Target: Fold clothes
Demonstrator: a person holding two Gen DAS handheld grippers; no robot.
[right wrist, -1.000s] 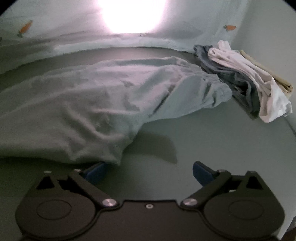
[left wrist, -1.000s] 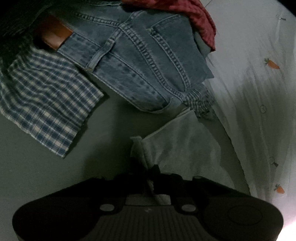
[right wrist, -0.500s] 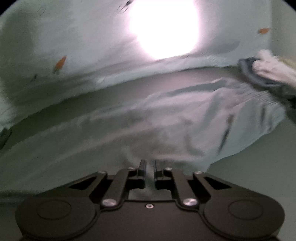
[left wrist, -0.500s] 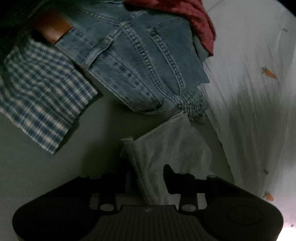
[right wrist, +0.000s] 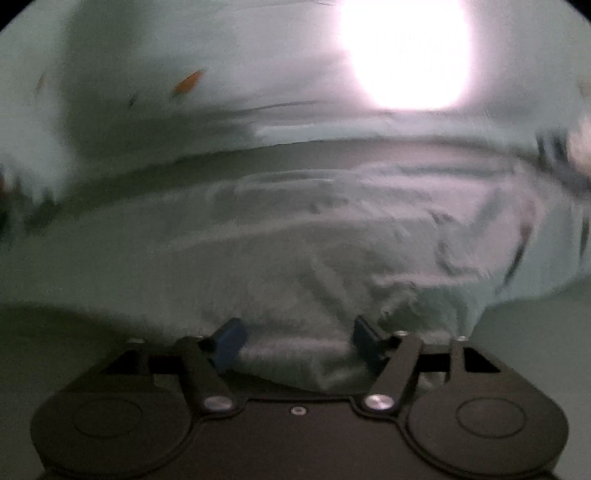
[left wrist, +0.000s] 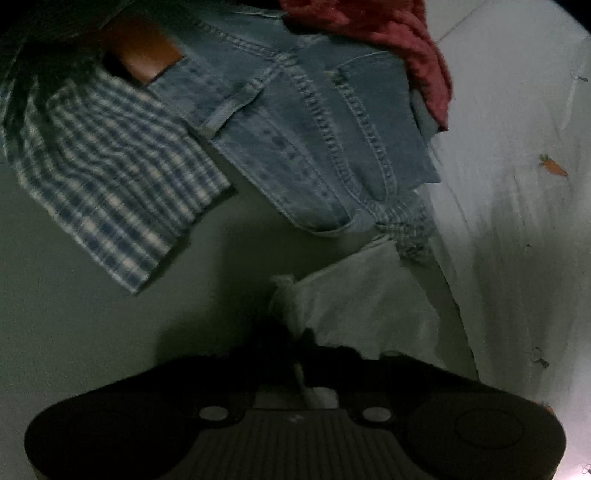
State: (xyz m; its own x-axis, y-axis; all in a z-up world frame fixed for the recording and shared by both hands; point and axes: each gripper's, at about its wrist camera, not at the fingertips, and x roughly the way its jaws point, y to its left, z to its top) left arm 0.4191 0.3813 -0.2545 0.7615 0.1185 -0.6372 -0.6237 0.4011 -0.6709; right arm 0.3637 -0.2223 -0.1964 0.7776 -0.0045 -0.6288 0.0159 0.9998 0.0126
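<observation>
A pale green garment [right wrist: 332, 251] lies crumpled on the grey-green surface, and it fills the right wrist view. My right gripper [right wrist: 297, 341] is open, with a fold of this garment bunched between its blue pads [right wrist: 229, 341]. In the left wrist view one corner of the pale garment [left wrist: 362, 306] runs down into my left gripper [left wrist: 299, 358]. That gripper is shut on the garment's hemmed edge. Its fingertips are dark and partly hidden by the cloth.
Blue jeans [left wrist: 314, 129], a blue plaid shirt [left wrist: 110, 173] and a red garment [left wrist: 388, 33] lie piled beyond the left gripper. A white carrot-print sheet [left wrist: 517, 203] borders the surface. A bright glare [right wrist: 406, 55] washes out the sheet. Blurred grey and white clothes [right wrist: 569, 158] sit far right.
The left gripper opened briefly and has shut again on the garment's edge. The right gripper moved onto the garment, shut, and now stands open with cloth between its pads.
</observation>
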